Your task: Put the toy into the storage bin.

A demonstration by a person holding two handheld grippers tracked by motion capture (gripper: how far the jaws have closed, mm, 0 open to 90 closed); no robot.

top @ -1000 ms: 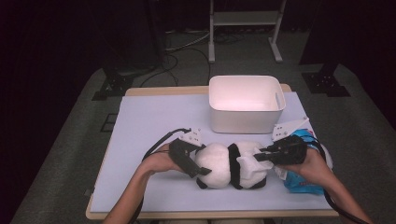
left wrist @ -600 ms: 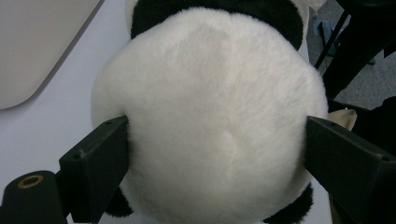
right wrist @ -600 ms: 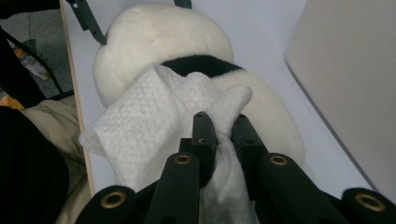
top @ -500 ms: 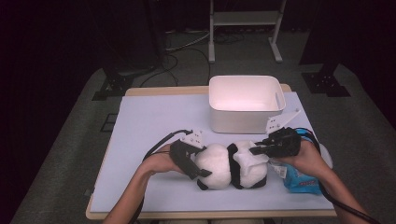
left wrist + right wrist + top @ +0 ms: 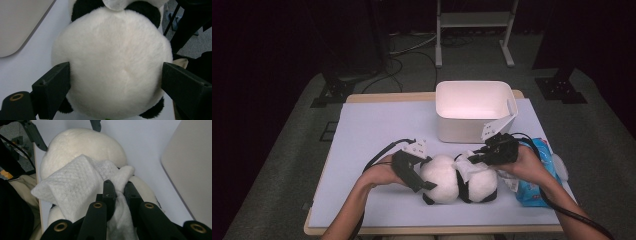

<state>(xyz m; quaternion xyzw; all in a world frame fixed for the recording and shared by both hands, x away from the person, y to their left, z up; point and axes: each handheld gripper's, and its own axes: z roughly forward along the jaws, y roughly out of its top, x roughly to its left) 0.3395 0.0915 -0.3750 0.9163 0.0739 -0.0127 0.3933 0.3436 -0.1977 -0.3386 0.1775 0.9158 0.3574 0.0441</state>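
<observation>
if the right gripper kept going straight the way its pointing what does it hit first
Probably the panda toy. The right gripper, shut on a white wipe, aims across the toy's white fur, which lies just beyond the wipe. The left gripper sits farther along that line; depth is hard to judge.

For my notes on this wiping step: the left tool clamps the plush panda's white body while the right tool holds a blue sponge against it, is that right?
Not quite: the right tool is shut on a white wipe, not a blue sponge, as the right gripper view shows. The rest stands: the left tool clamps the plush panda by its white body.
</observation>
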